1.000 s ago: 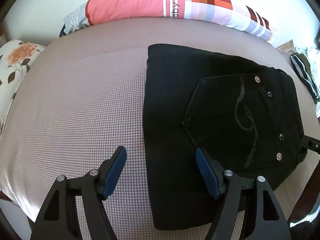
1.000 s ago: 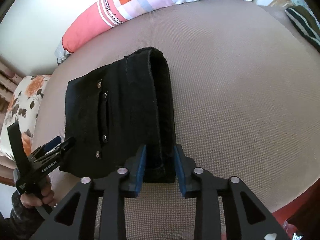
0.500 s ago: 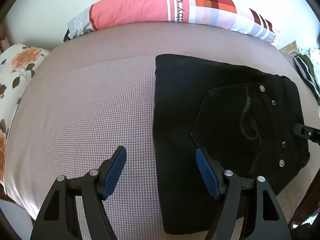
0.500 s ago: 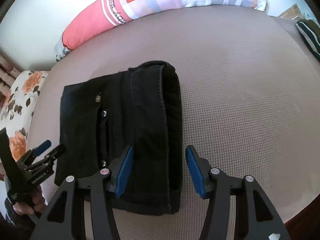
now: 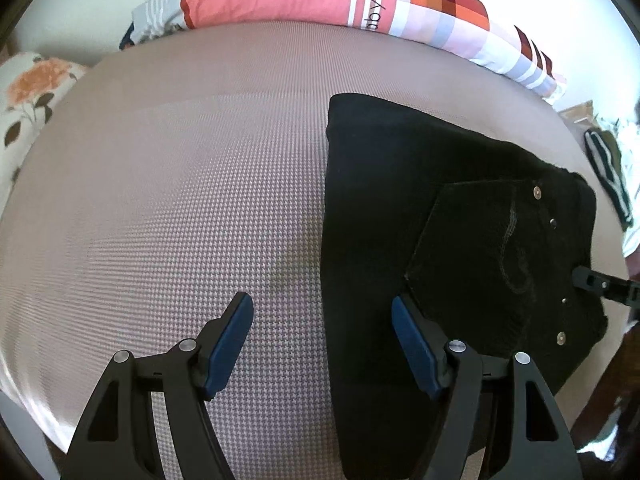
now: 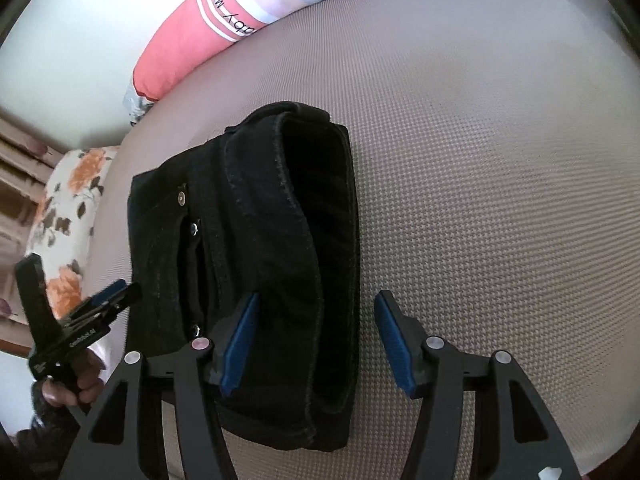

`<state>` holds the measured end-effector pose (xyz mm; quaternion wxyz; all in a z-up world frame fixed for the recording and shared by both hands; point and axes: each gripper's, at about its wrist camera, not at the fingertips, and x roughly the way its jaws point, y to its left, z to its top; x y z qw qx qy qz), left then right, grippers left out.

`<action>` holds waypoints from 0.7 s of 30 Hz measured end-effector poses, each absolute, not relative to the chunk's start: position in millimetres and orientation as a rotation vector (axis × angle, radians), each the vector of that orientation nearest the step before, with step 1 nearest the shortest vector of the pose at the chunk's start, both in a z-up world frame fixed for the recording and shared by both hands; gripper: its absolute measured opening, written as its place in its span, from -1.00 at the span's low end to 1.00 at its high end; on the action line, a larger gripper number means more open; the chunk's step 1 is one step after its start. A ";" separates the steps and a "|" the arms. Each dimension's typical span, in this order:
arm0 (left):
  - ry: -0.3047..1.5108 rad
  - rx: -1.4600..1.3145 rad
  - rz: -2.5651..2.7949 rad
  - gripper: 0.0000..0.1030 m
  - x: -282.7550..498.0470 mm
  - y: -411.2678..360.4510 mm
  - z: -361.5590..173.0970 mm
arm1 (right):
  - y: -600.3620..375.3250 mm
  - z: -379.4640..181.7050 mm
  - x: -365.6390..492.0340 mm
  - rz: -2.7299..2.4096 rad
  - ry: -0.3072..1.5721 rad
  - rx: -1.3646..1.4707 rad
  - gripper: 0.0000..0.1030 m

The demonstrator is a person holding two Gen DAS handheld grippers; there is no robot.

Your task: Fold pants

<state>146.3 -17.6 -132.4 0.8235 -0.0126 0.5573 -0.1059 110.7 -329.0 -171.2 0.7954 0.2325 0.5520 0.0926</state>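
Since a second ago your right gripper point(image 6: 316, 340) has let go of the thick folded edge it was pinching; its jaws have just been opening and now straddle that edge without pressing it. Working left to right: your left gripper point(image 5: 322, 346) hangs over the bedspread point(image 5: 160, 220) with its jaws wide and nothing held, its left pad over bare cover and its right pad above the bundle's near left part; the pants point(image 5: 440, 240) lie folded into a flat black packet to the right of that gripper, pocket side up, long axis running away from you toward the striped pillow point(image 5: 320, 0); in the right wrist view the rounded fold point(image 6: 320, 240) lies directly ahead along the fingers, so your right hand is the nearer. Whether the underside layers sit square is probably not judgeable from here; the folding appears essentially complete.
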 end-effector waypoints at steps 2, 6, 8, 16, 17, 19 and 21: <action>1.203 -0.061 -0.245 0.40 148.0 -13.9 -134.7 | -331.6 -173.0 112.6 0.225 1.190 0.518 0.08; 1.252 -0.170 -0.317 0.40 154.0 -1.2 -140.4 | -339.0 -178.4 116.2 0.315 1.203 0.577 0.08; 1.260 -0.193 -0.346 0.40 156.4 2.3 -140.5 | -344.0 -181.1 118.2 0.361 1.210 0.618 0.09; 1.304 -0.282 -0.466 0.41 172.9 6.2 -143.2 | -358.2 -190.5 123.8 0.494 1.241 0.733 0.10; 1.310 -0.290 -0.487 0.41 176.8 4.4 -144.2 | -360.0 -191.6 122.4 0.501 1.239 0.738 0.10; 1.318 -0.306 -0.516 0.42 183.2 1.9 -145.7 | -361.5 -192.6 123.9 0.517 1.236 0.749 0.10; 1.322 -0.315 -0.551 0.42 189.6 -0.4 -146.9 | -362.8 -192.7 126.2 0.528 1.236 0.754 0.10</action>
